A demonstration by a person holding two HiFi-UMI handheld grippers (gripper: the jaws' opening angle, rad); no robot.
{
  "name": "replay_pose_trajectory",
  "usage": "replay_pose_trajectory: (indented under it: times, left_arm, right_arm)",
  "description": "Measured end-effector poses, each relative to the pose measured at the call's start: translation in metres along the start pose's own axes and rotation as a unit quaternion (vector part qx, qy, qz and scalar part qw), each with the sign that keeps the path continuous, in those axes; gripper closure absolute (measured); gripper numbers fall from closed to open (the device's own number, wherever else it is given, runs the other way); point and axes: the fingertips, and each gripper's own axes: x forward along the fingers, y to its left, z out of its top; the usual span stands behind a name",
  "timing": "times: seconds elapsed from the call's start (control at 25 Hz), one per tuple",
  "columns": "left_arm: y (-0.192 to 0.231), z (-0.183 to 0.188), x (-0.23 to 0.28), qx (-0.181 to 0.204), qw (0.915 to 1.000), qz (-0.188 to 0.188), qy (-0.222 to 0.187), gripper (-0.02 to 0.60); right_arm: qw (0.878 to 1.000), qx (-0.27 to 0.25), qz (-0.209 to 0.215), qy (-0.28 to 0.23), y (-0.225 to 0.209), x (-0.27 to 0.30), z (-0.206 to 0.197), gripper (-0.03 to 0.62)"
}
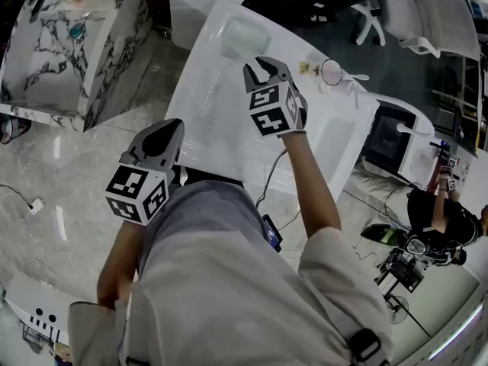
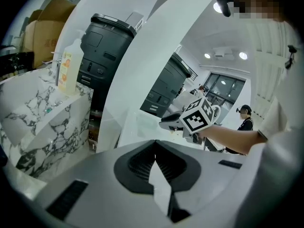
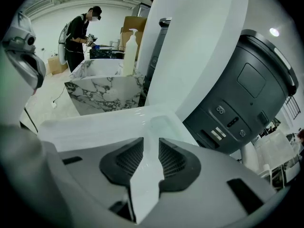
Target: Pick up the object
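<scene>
A clear, rounded-rectangular plastic object (image 1: 244,36) lies flat at the far end of the white table (image 1: 213,128). In the right gripper view it sits just beyond the jaws (image 3: 164,126). My right gripper (image 1: 264,67) hovers over the table a little short of the object, pointing at it. It is open, with only bare table showing in the gap (image 3: 151,148). My left gripper (image 1: 169,128) hangs by the table's near left edge, well away from the object. Its jaw tips meet (image 2: 155,145) with nothing between them. The right gripper's marker cube (image 2: 199,117) shows in the left gripper view.
A marble-patterned counter (image 1: 76,44) stands to the left, with a pump bottle (image 3: 129,51) on it. A dark grey machine (image 3: 242,99) rises behind the table. A small round glass (image 1: 331,72) sits at the table's far right. Another person (image 1: 438,219) stands off to the right.
</scene>
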Motion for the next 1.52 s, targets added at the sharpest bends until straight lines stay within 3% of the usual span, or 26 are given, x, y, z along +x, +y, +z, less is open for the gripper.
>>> replay_pose_trajectory:
  times: [0.2, 0.8, 1.52]
  left_arm:
    - [0.004, -0.001, 0.002, -0.008, 0.9999, 0.009, 0.002, 0.575]
    - [0.002, -0.006, 0.016, -0.018, 0.9996, 0.021, 0.010, 0.575]
    - [0.012, -0.019, 0.018, -0.024, 0.9987, 0.040, 0.022, 0.575]
  right_arm:
    - [1.000, -0.022, -0.001, 0.010, -0.007, 0.020, -0.003, 0.461]
    - [0.997, -0.070, 0.012, 0.029, -0.010, 0.062, -0.009, 0.459]
    - [0.983, -0.170, -0.001, 0.074, -0.012, 0.105, -0.019, 0.453]
